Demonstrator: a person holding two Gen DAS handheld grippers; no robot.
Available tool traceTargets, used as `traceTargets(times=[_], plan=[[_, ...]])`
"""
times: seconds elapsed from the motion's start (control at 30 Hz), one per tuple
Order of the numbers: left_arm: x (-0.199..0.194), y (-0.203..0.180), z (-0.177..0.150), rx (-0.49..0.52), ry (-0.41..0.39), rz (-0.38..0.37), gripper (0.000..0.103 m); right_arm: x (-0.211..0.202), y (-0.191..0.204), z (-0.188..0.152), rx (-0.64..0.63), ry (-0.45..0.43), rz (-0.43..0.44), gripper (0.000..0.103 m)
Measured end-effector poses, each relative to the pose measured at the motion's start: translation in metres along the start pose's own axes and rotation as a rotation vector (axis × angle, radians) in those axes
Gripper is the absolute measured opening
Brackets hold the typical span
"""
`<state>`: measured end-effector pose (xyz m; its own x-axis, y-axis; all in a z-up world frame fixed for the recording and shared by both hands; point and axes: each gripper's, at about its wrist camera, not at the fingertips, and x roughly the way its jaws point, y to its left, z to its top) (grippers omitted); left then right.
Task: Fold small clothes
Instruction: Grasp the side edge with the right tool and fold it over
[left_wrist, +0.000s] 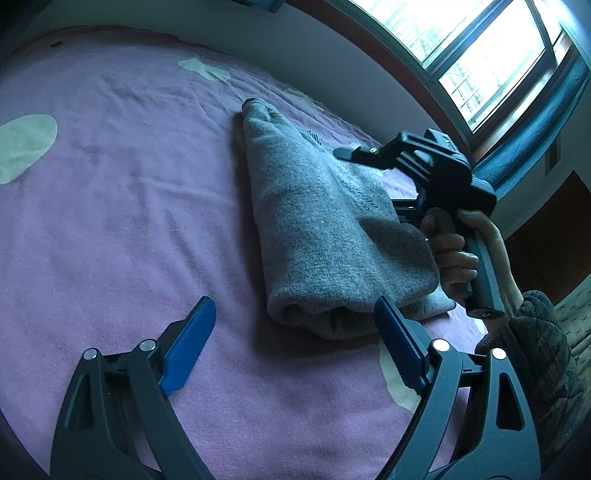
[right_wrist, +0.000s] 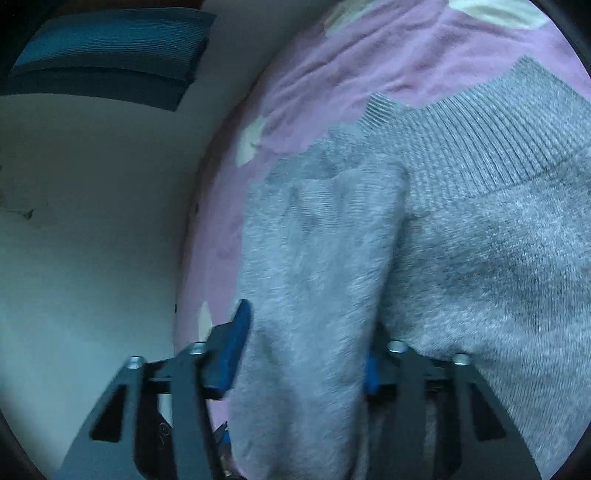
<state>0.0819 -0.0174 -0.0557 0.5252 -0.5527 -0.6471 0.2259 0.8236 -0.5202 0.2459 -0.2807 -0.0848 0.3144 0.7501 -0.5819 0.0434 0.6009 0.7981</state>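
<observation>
A grey knitted sweater (left_wrist: 325, 229) lies folded into a long bundle on the purple bedspread (left_wrist: 122, 206). My left gripper (left_wrist: 295, 321) is open, its blue pads either side of the bundle's near rolled end, not touching it. In the left wrist view the right gripper's black body, held by a hand, sits at the sweater's right edge; its fingertips are hidden there. In the right wrist view the right gripper (right_wrist: 306, 350) is open with a fold of the grey sweater (right_wrist: 461, 258) lying between its blue pads; the ribbed hem (right_wrist: 480, 140) is beyond.
The bedspread has pale oval patches (left_wrist: 26, 144). A white wall (right_wrist: 92, 221) runs along the bed's far edge. A bright window (left_wrist: 480, 55) is up at the right. The person's dark quilted sleeve (left_wrist: 535, 350) is at the right.
</observation>
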Motion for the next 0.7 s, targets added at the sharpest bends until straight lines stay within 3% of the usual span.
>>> traceTargets(times=[0.23, 0.47, 0.7], plan=[[0.000, -0.002, -0.001, 0.005, 0.001, 0.006, 0.088, -0.005, -0.008, -0.006, -0.025, -0.008, -0.044, 0.020], [-0.001, -0.005, -0.001, 0.021, -0.001, 0.021, 0.088, -0.005, 0.002, -0.011, -0.065, -0.034, -0.098, 0.015], [0.000, -0.018, -0.006, 0.100, 0.025, 0.066, 0.088, -0.013, 0.025, -0.011, -0.129, -0.072, -0.129, 0.011]])
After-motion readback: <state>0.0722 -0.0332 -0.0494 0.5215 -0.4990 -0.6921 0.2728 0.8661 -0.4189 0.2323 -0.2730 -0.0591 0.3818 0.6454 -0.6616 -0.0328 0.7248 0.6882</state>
